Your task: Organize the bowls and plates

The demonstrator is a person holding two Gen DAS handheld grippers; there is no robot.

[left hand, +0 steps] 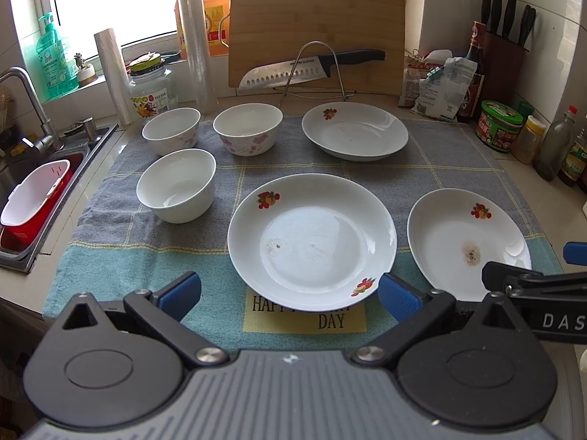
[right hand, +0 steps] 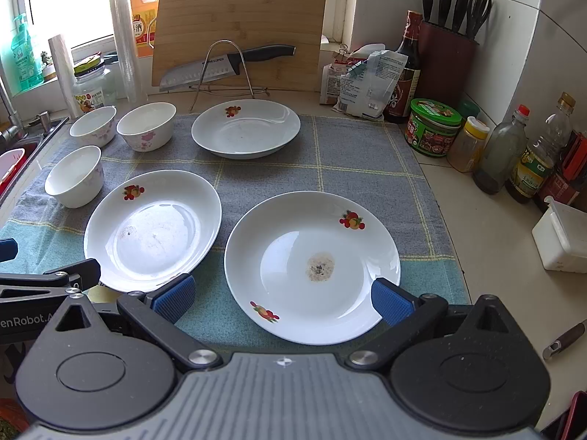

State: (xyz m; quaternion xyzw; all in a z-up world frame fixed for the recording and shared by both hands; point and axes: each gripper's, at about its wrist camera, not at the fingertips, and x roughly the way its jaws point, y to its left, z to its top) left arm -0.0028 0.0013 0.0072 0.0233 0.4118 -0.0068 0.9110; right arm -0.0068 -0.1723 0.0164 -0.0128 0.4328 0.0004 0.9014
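Sink, far left of the left claw: holds a red-and-white basket.

Bowls, three, ahead and left of the left claw, on the checked cloth: near bowl plain white; two flowered bowls behind it, left one and right one, close together, not nested.

Left claw: fingers spread wide, holding nothing. The middle plate lies straight ahead, its near rim between the two blue pads.

Far plate: well ahead, slightly right of the left claw, in front of the cutting board and knife.

Right claw: fingers spread wide, empty. The stained plate lies straight ahead, near rim between the pads.

Jars and bottles: ahead and right of the right claw, off the cloth.

Judgement: nothing stacked yet. Each claw faces its own plate; plates are round, so no long axis matters. Right claw is nearer the stained plate, left claw nearer the bowls.
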